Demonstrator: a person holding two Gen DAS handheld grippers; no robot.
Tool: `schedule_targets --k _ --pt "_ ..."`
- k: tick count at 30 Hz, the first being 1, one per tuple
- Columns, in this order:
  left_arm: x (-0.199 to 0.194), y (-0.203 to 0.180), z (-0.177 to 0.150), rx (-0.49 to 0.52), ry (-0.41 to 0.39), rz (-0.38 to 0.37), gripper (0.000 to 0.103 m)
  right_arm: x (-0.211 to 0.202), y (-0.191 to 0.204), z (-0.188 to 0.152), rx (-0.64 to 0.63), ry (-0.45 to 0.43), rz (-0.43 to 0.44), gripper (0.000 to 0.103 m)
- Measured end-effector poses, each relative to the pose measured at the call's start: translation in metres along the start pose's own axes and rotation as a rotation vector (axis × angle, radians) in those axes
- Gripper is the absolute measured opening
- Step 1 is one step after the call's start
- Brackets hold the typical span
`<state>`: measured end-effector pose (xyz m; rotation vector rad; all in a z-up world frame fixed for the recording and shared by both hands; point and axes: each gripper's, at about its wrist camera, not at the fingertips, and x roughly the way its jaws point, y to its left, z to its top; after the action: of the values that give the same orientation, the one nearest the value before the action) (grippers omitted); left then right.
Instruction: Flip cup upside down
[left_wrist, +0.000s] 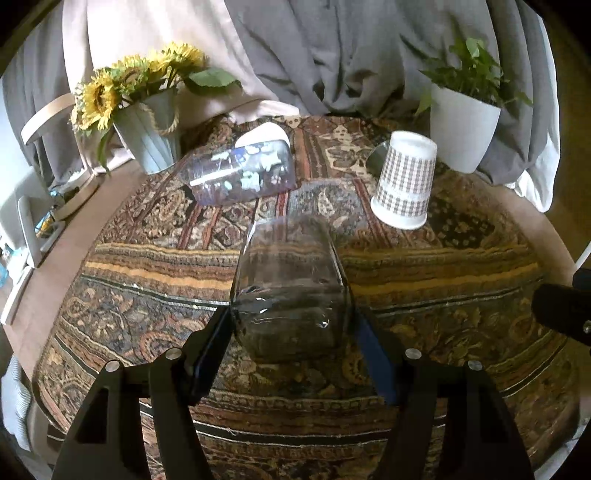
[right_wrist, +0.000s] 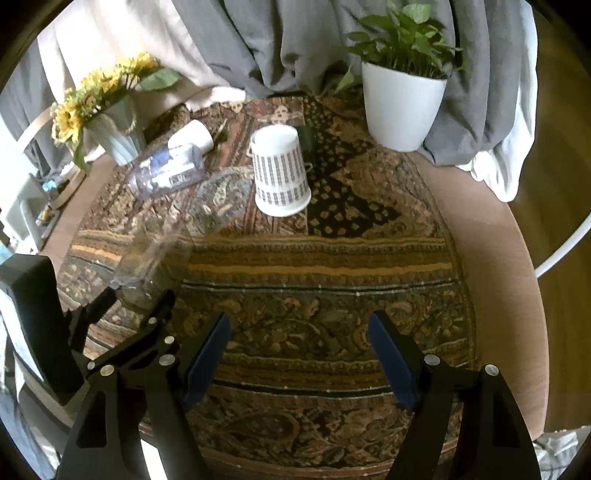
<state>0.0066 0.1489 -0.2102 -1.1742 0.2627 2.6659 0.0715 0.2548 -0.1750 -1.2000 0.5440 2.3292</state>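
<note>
Two of our grippers share a patterned rug (right_wrist: 332, 258) whose near edge is cut off. Open rug lies ahead of the right gripper (right_wrist: 299, 332), its fingers spread and empty. The left gripper (left_wrist: 291, 325) clamps a clear glass cup (left_wrist: 290, 288), tilted with its mouth pointing away; its outline is hard to make out. Beyond stands an upside-down checked paper cup (left_wrist: 404, 181), a clear printed cup (left_wrist: 243, 173) lying beside it.
</note>
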Motion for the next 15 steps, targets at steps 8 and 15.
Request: schedule_targets --k 8,15 --pt "-0.002 0.008 0.027 0.003 -0.017 -0.006 0.067 -0.008 0.007 0.016 0.025 -0.056 0.047 0.077" --pt "0.006 0.020 0.045 -0.031 -0.014 -0.028 0.067 -0.008 0.012 0.030 0.049 -0.093 0.057 0.077"
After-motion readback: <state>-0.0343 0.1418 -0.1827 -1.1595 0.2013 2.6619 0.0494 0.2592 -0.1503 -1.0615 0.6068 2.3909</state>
